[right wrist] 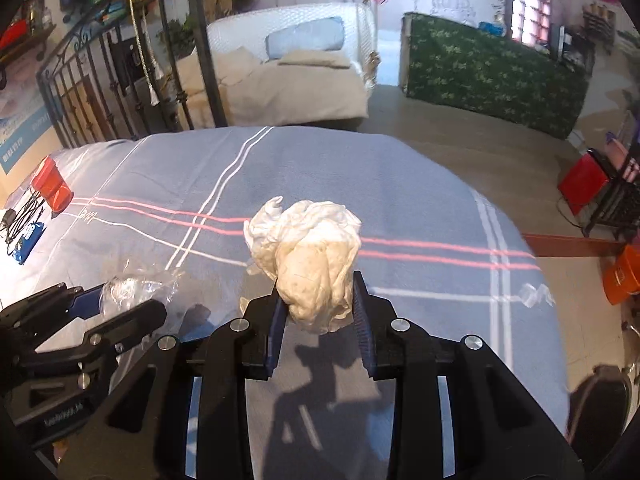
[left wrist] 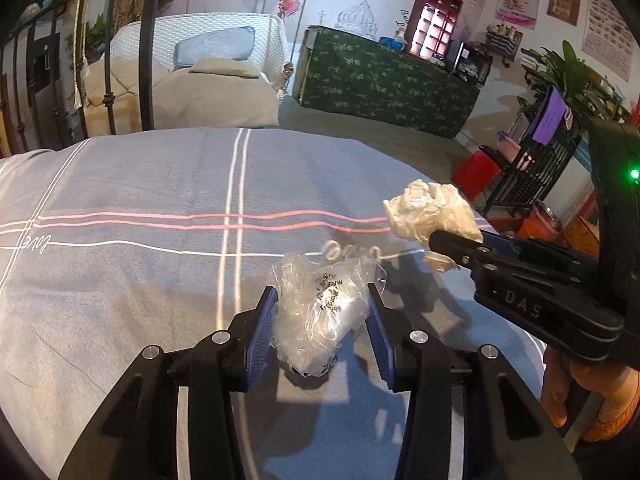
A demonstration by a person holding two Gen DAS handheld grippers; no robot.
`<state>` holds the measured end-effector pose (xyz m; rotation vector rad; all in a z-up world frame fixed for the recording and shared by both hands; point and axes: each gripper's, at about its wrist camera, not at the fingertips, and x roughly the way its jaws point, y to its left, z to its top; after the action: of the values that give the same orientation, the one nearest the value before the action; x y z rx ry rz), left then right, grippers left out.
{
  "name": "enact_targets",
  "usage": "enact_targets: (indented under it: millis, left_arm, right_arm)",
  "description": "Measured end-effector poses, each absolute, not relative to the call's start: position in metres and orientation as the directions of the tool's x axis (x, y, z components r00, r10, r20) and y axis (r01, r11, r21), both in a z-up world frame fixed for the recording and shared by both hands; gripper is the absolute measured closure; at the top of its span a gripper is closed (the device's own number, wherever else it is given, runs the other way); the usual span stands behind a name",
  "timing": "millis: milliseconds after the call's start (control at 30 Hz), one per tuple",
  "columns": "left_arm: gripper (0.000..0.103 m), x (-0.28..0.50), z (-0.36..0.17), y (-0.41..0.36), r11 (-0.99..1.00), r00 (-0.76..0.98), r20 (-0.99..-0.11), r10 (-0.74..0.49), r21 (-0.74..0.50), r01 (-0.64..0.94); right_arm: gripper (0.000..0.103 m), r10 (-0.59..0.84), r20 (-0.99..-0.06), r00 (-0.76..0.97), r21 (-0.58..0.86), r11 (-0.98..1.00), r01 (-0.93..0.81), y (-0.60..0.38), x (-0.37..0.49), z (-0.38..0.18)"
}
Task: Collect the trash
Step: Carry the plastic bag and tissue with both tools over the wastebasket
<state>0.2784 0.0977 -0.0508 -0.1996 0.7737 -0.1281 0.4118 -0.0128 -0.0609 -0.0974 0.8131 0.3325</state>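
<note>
Nearest, left gripper (left wrist: 322, 320): jaws narrowed onto a crumpled clear plastic bag (left wrist: 320, 312), blue pads pressing both its sides, raised just above the bed (left wrist: 140, 184) near its near edge. Beside it toward the right edge, right gripper (right wrist: 318, 304): jaws drawn in tight around a crumpled white tissue wad (right wrist: 308, 264), likewise held clear of the grey striped cover. Farther off at the far left corner, a red cup (right wrist: 50, 188) lying tipped beside black cables (right wrist: 24, 210).
</note>
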Motion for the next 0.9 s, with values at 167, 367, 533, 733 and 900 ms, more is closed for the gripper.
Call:
enact_targets:
  millis: [167, 367, 533, 733, 900]
  left_arm:
    - [0.059, 0.260, -0.043, 0.072, 0.972, 0.715, -0.666, -0.215, -0.215, 0.093]
    - [0.059, 0.240, -0.036, 0.041, 0.961, 0.716, -0.643, -0.272, -0.225, 0.163]
    - [0.059, 0.233, -0.034, 0.016, 0.951, 0.707, -0.637, -0.308, -0.219, 0.217]
    - [0.059, 0.228, -0.035, -0.019, 0.934, 0.687, -0.633, -0.356, -0.216, 0.284]
    - [0.059, 0.225, -0.037, -0.047, 0.911, 0.663, -0.631, -0.402, -0.208, 0.355]
  right_arm:
    - [0.071, 0.225, -0.696, 0.682, 0.047, 0.962, -0.269, -0.048, 0.376, -0.048]
    - [0.071, 0.168, -0.671, 0.722, 0.028, 0.979, -0.203, -0.087, 0.329, -0.038]
    - [0.071, 0.132, -0.658, 0.741, 0.030, 0.988, -0.150, -0.117, 0.299, -0.036]
    - [0.071, 0.083, -0.655, 0.751, 0.056, 0.997, -0.062, -0.156, 0.268, -0.038]
    - [0.071, 0.030, -0.657, 0.753, 0.086, 0.996, 0.036, -0.191, 0.248, -0.044]
